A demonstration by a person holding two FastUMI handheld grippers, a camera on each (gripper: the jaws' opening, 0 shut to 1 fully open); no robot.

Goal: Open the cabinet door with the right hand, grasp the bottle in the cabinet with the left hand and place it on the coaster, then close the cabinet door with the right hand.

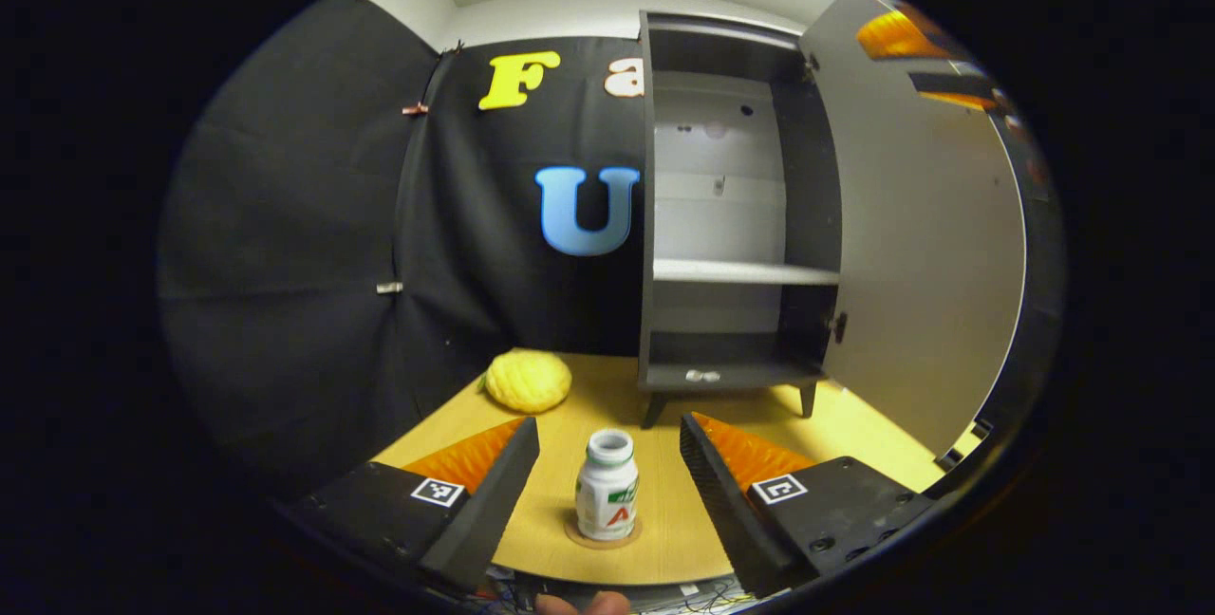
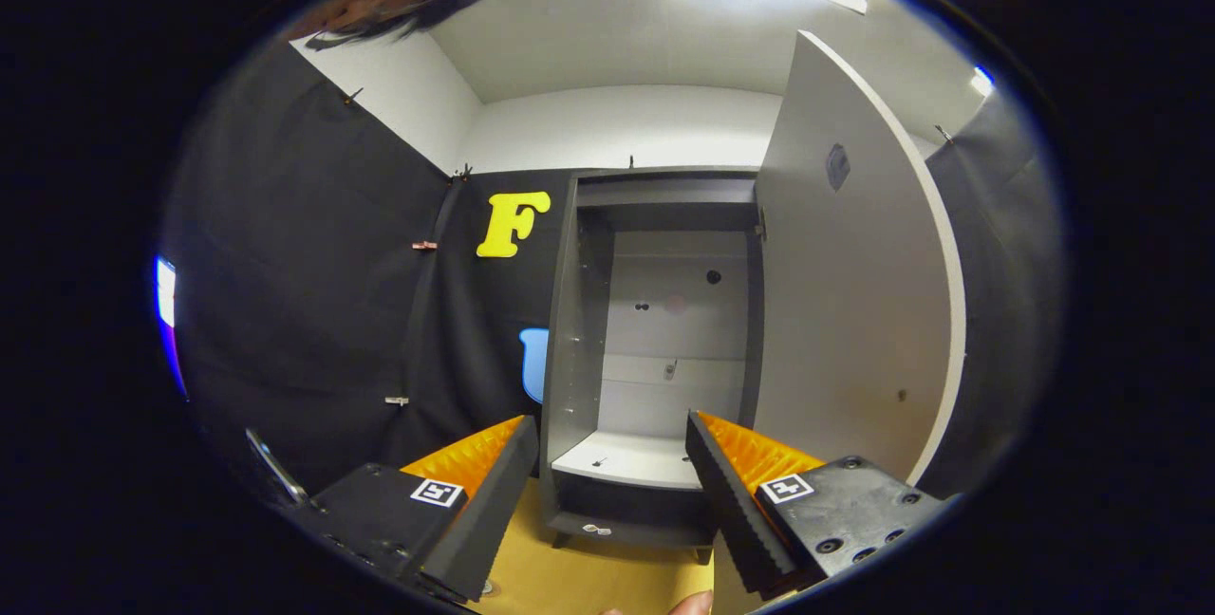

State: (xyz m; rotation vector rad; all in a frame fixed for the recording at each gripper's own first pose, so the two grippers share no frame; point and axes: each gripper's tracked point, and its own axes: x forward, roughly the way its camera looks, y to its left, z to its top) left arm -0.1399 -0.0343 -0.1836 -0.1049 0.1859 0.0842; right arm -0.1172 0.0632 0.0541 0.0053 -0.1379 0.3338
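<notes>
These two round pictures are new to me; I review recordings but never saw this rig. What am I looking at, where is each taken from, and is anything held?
No robot here: a person holds a two-finger tool in each hand, and a fisheye camera rides on each, looking out along its fingers.

The left gripper view shows the left hand-held gripper open. Between its fingers, untouched, stands a white bottle without a cap, upright on a round coaster on the yellow table. A yellow bumpy fruit-like object lies farther back, left of the cabinet, whose door is swung open to the right.

The right gripper view shows the right hand-held gripper, also open and holding nothing, facing the open cabinet's shelves.

So the bottle seems placed already; closing the door is what remains.
</notes>
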